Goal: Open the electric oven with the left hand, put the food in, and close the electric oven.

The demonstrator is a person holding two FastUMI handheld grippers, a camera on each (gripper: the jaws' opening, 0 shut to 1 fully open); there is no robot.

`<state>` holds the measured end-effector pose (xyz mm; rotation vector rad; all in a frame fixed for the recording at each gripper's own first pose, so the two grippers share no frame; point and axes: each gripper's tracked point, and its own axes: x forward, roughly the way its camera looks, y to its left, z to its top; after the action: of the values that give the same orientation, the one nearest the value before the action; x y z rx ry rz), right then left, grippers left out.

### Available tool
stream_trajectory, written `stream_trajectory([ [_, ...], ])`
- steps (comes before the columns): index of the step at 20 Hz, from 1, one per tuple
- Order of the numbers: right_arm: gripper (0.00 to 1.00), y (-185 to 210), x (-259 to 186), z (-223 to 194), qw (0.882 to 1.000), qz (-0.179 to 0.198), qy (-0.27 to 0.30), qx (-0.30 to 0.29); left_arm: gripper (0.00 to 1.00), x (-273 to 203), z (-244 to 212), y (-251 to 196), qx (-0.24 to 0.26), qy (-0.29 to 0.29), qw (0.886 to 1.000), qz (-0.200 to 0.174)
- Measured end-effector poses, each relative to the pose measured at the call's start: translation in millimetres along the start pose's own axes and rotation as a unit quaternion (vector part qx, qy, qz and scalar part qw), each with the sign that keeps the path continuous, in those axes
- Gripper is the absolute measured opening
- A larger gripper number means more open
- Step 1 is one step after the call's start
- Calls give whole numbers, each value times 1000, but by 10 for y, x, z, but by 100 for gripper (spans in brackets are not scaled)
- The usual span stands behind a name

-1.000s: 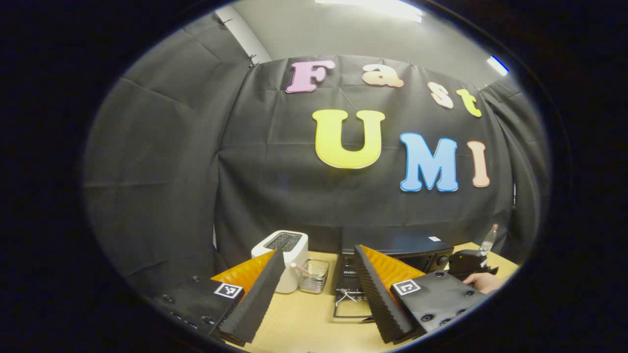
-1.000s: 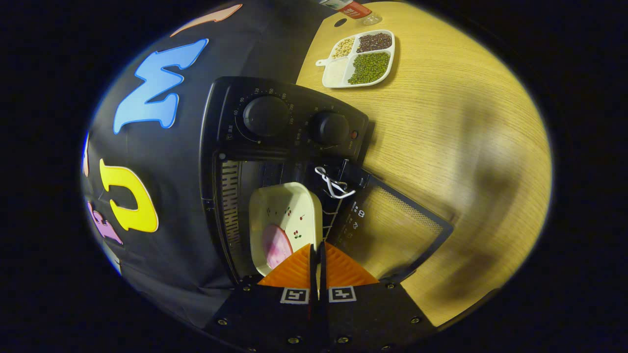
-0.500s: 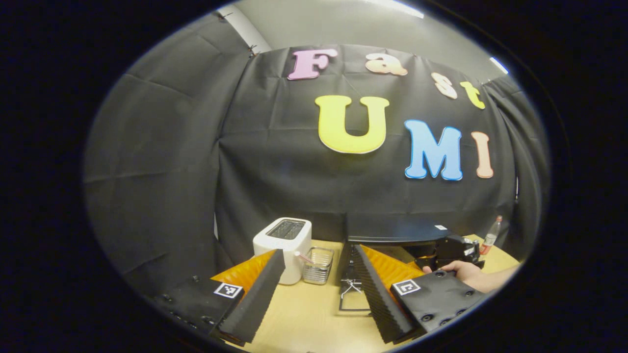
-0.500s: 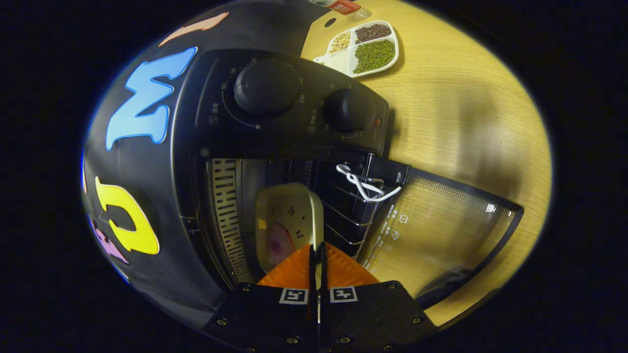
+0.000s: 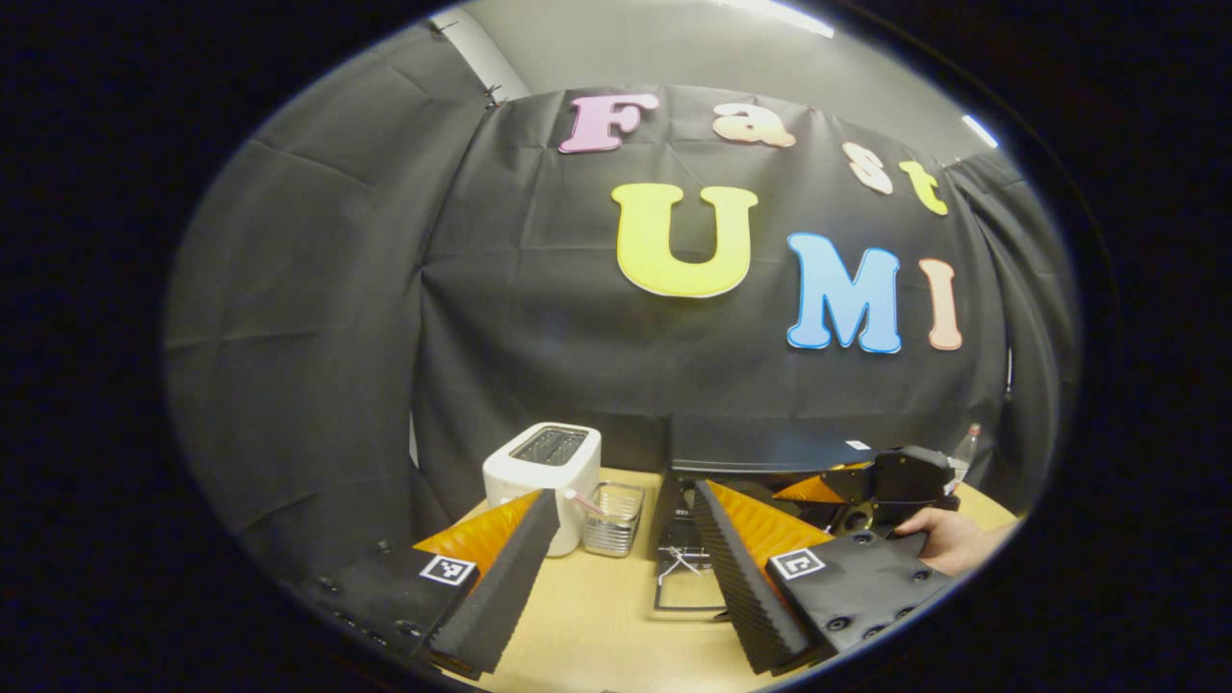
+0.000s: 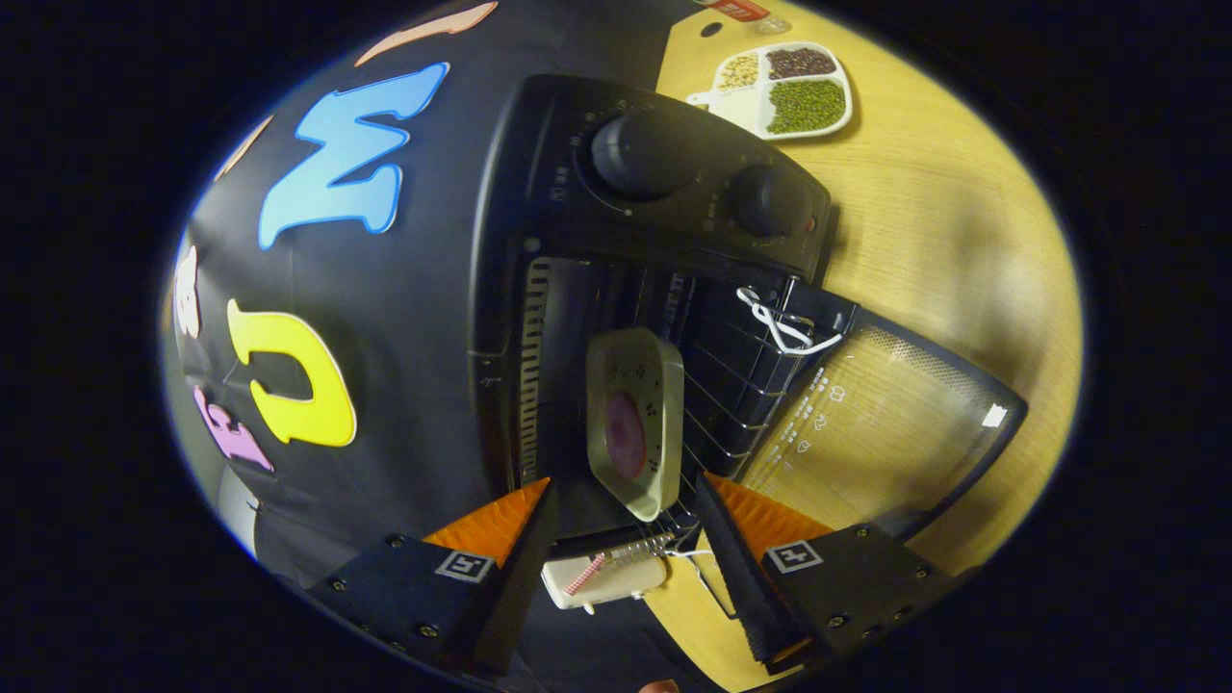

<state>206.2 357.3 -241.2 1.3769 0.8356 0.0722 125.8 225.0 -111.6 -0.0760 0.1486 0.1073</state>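
The black electric oven [image 6: 664, 192] stands with its glass door [image 6: 885, 423] folded down onto the table. A cream plate [image 6: 640, 371] carrying a pink piece of food [image 6: 624, 423] rests on the wire rack inside the cavity. My right gripper [image 6: 626, 486] is open just in front of the plate's near edge, its fingers on either side and not touching it. In the left gripper view my left gripper [image 5: 623, 500] hangs open and empty above the table, well short of the oven [image 5: 770, 460] and its lowered door [image 5: 685, 582]. The right gripper [image 5: 900, 479] and a hand [image 5: 948, 541] show beside the oven.
A white toaster [image 5: 541, 472] and a small wire basket [image 5: 616, 520] stand left of the oven. A divided dish of beans [image 6: 784, 87] and a bottle [image 5: 965, 448] sit on the wooden table [image 6: 962, 241] beyond the oven's far side.
My right gripper has gone from shut on the plate to open, leaving the plate on the rack, and has drawn back a little. The left gripper has barely moved.
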Motion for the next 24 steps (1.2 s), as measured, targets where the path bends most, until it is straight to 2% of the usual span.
stream_trajectory([
  [1,96,-15,-96,-8,1000,-1,5,-25,95,7,-30,-39,0,2,1000,-3],
  [5,96,59,-551,41,992,17,1,-129,92,-10,-186,-253,6,14,1000,-20],
  [8,96,73,-901,128,975,25,-12,-222,91,-96,-407,-422,7,32,999,-32],
  [10,97,69,-1145,204,957,26,-26,-289,91,-152,-573,-554,8,49,998,-41],
  [13,97,13,-1521,315,921,24,-51,-386,91,-221,-890,-772,16,80,995,-58],
  [14,97,-46,-1616,320,910,21,-55,-411,95,-240,-986,-846,19,91,994,-63],
  [15,98,-93,-1713,357,900,16,-60,-430,91,-253,-1070,-921,20,100,992,-68],
  [17,98,-187,-1913,472,886,6,-76,-457,100,-276,-1272,-1059,26,120,989,-76],
  [20,98,-293,-2199,679,861,-13,-105,-497,96,-244,-1616,-1256,22,161,983,-86],
  [21,98,-333,-2290,756,851,-22,-114,-512,91,-226,-1731,-1330,16,175,980,-90],
  [22,98,-363,-2373,799,840,-27,-120,-528,100,-190,-1842,-1390,11,190,977,-92],
  [23,98,-392,-2469,869,826,-37,-131,-546,92,-162,-1950,-1427,8,204,975,-93],
  [24,98,-419,-2549,948,811,-47,-144,-565,96,-133,-2066,-1460,6,217,972,-92],
])
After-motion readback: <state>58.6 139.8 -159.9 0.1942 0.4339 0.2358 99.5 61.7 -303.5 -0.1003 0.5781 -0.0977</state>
